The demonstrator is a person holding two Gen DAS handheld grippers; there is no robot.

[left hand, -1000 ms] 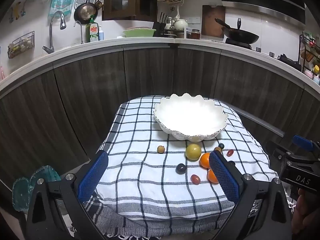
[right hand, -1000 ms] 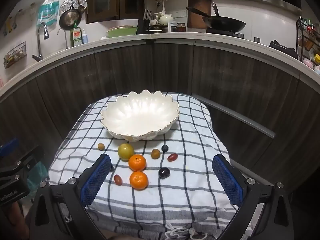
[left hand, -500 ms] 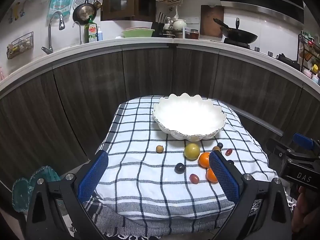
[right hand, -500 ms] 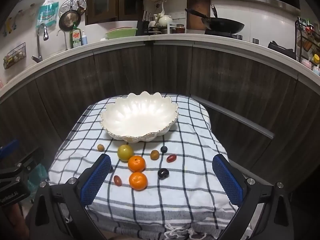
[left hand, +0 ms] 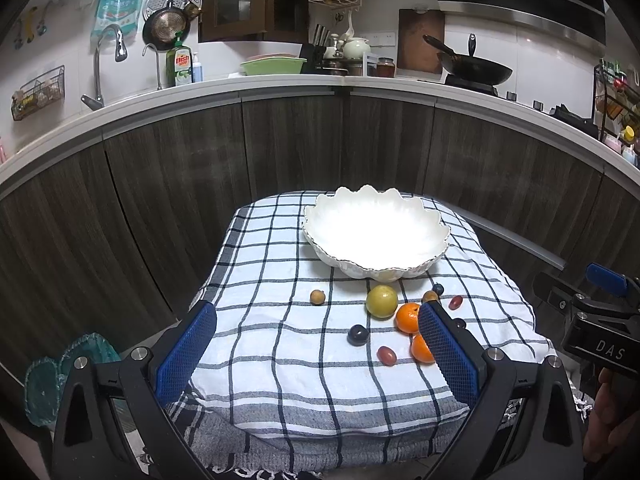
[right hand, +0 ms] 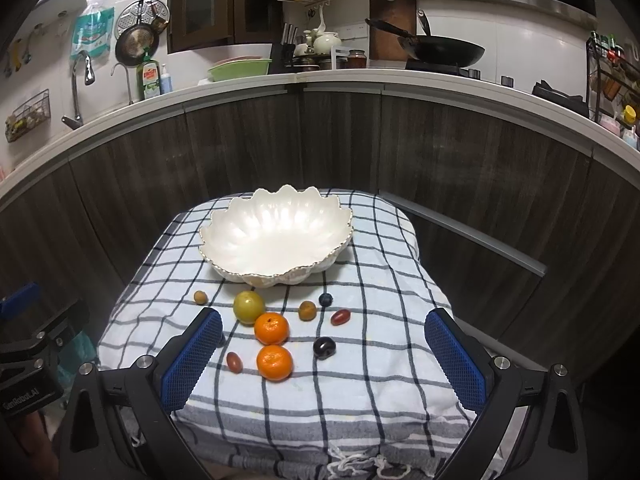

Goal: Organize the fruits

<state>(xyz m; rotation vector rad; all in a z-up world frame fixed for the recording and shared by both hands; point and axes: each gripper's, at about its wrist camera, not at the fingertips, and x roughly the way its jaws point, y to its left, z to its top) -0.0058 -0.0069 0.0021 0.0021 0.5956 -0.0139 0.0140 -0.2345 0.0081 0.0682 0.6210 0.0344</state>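
Fruits lie loose on a checked cloth [right hand: 384,248] over the bench, all in the lower middle of the right wrist frame, none in the white scalloped bowl [right hand: 276,236] that stands just behind them. From the left: a small tan fruit [right hand: 200,297], a yellow-green plum [right hand: 249,307], a small red fruit [right hand: 234,361] lower down, two tangerines [right hand: 271,328] one below the other and near each other, a brownish fruit [right hand: 307,311], a blueberry [right hand: 325,299], a dark plum [right hand: 324,347] and a red grape tomato [right hand: 340,317]. The left gripper [left hand: 316,354] hangs at the near edge of the cloth, fingers [left hand: 186,354] spread wide and empty. The right gripper [right hand: 322,360] hangs likewise, its fingers [right hand: 192,358] wide apart, holding nothing.
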